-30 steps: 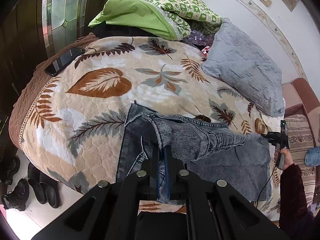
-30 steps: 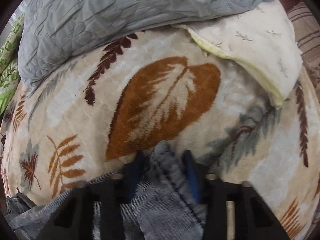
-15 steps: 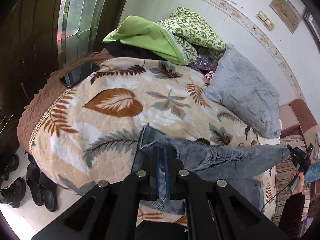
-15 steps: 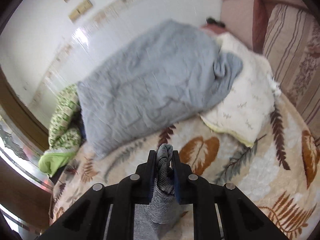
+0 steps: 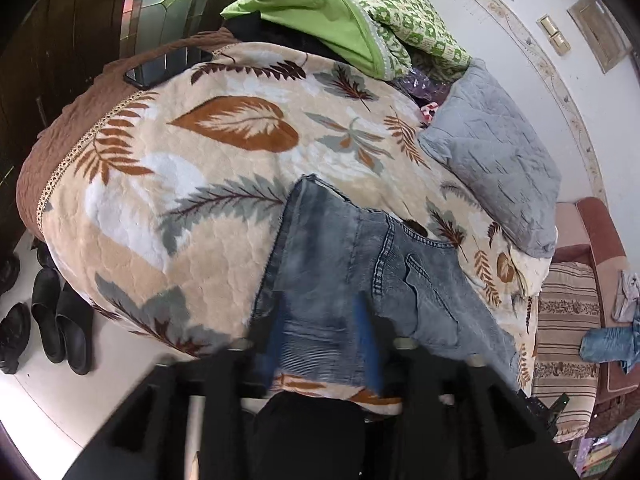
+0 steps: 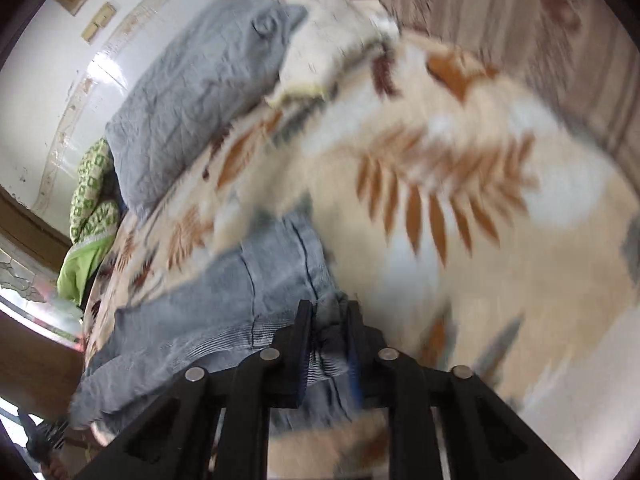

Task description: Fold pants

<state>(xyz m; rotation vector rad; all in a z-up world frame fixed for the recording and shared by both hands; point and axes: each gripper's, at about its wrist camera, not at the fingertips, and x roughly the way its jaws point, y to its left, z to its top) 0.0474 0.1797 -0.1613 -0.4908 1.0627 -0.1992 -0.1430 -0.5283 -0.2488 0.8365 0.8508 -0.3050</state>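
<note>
Grey-blue jeans lie on a leaf-patterned blanket on a bed, near its front edge. In the left wrist view my left gripper is open, its blue-padded fingers spread wide over the jeans' near end. In the right wrist view my right gripper is shut on a bunched fold of the jeans, low over the blanket. That view is motion-blurred.
A grey quilted pillow and a green bundle of bedding lie at the bed's far side. A phone lies at the far left corner. Black shoes stand on the floor at left. A striped sofa is at right.
My left gripper has opened and let go of the jeans. My right gripper, still holding the jeans, has swung down and across toward the left; the jeans now lie folded over.
</note>
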